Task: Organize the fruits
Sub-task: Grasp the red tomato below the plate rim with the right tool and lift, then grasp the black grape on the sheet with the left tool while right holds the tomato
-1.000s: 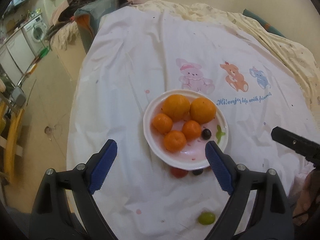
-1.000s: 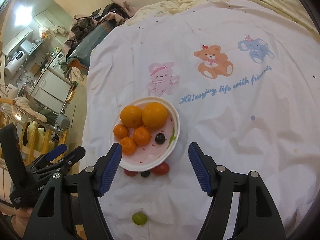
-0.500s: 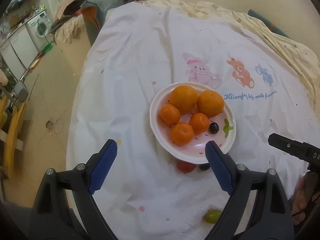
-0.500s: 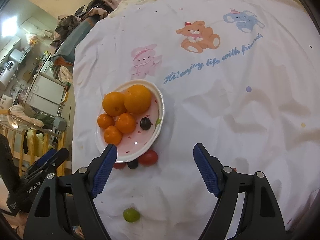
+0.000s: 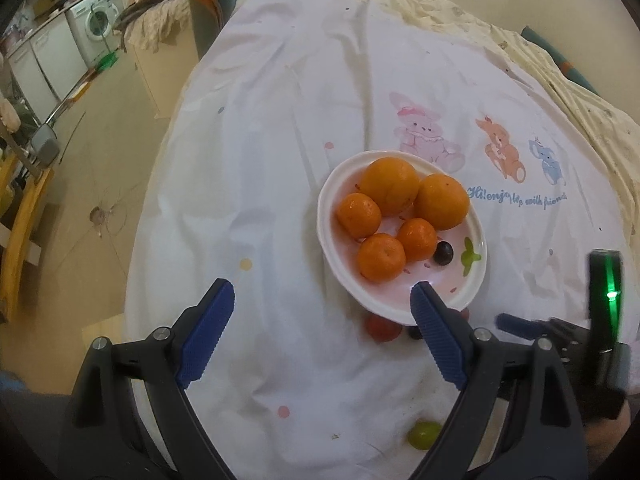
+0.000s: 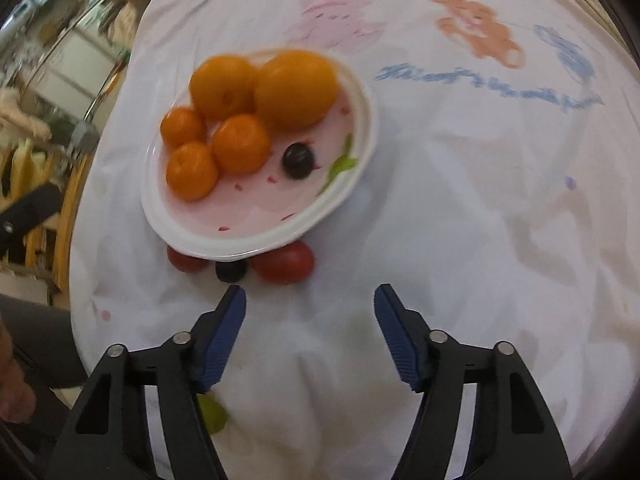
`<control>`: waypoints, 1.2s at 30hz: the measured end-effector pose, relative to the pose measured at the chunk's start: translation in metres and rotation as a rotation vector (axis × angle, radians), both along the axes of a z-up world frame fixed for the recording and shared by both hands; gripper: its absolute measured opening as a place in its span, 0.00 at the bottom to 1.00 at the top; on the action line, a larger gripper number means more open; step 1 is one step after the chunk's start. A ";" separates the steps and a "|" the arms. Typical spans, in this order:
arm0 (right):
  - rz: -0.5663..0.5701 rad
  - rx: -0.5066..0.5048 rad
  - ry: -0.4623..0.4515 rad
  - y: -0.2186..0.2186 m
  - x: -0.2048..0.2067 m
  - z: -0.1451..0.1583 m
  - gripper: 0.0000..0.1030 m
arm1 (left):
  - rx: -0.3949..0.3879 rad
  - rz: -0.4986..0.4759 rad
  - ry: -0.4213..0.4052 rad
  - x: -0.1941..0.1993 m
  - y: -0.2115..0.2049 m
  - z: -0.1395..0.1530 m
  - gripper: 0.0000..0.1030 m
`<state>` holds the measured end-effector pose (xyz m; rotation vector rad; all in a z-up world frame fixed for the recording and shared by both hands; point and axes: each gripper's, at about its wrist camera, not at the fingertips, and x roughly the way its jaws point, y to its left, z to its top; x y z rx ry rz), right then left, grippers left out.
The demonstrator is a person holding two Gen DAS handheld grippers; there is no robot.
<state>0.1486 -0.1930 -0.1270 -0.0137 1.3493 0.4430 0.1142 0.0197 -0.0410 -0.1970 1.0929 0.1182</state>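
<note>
A white oval plate (image 5: 478, 236) with a pink centre sits on a white cloth (image 5: 280, 160) printed with three cartoon animals: a pink rabbit (image 5: 420, 136), an orange bear (image 5: 500, 148) and a blue elephant (image 5: 550, 162), above one line of blue script.

On the plate lie six fruits. Two are large oranges (image 5: 390, 186), side by side at the far end and touching. Three are small mandarins (image 5: 380, 258), clustered just in front of them. One dark grape (image 5: 444, 253) rests beside the nearest mandarins, next to a green leaf motif painted on the plate.

Off the plate, four fruits lie on the cloth. Two red cherry tomatoes (image 6: 284, 262) and one dark grape (image 6: 231, 270) between them sit tucked against the plate's near rim. One green grape (image 5: 422, 434) lies well apart, nearer the camera; in the right wrist view it is partly hidden behind a finger.

The left gripper (image 5: 320, 332) hovers with its two blue-padded fingers spread wide, holding nothing, its right pad in front of the plate's near rim. The right gripper (image 6: 310, 328) is likewise spread and empty, just short of the three fruits at the rim, its left pad close to the dark grape there. That view is motion-blurred.
</note>
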 end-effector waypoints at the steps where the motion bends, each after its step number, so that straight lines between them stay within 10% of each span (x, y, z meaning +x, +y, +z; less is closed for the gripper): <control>1: 0.014 -0.009 0.001 0.005 0.000 -0.004 0.61 | -0.002 0.002 0.001 0.000 0.000 0.000 0.85; 17: 0.108 -0.025 -0.024 0.022 0.004 -0.009 0.38 | -0.018 0.012 0.032 0.003 0.005 -0.004 0.85; 27: -0.076 0.108 -0.075 -0.048 -0.010 0.057 0.38 | -0.040 -0.038 0.081 -0.006 -0.018 -0.018 0.83; 36: -0.265 0.224 -0.087 -0.099 -0.007 0.068 0.38 | -0.101 -0.167 0.200 -0.014 -0.083 -0.058 0.40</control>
